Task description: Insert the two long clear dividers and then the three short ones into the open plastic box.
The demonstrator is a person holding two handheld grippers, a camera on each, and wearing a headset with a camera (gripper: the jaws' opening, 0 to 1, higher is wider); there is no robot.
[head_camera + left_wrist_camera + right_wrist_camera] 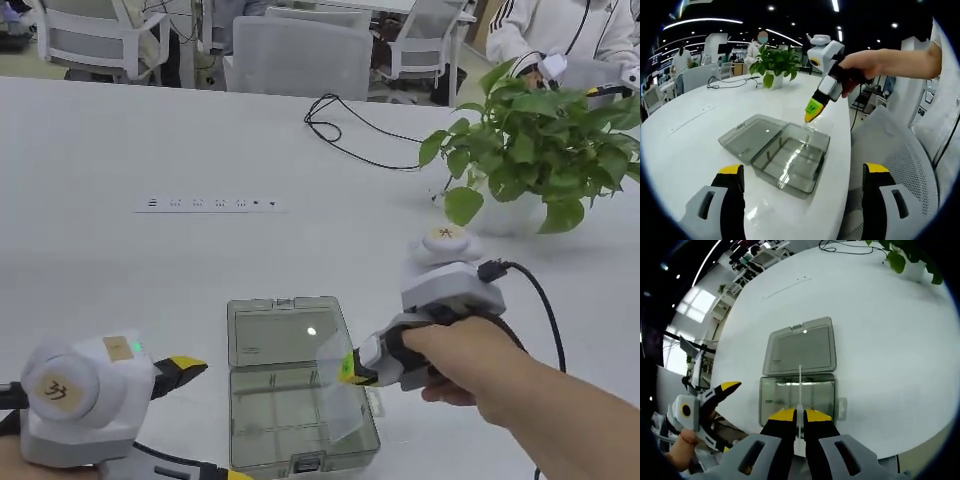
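In the head view, one open plastic box (300,425) sits on a white table (100,270) near the front edge, its lid (285,332) laid flat on the far side. There are two grippers. The right gripper (350,369), held in a hand (470,362), pinches one clear divider (338,395) that hangs tilted over the right part of the box. The left gripper (200,420) is at the lower left, just beside the box, with its jaws wide apart and nothing between them. One potted plant (530,140), one black cable (340,120) and one power strip (210,203) lie farther back. In the left gripper view, its two yellow-tipped jaws stand far apart and empty, with the box on the table between and beyond them and the right gripper above the box's far edge. In the right gripper view, the jaws are closed tight on the divider, seen edge-on as a thin line above the box. Whether any divider already stands inside, I cannot tell.
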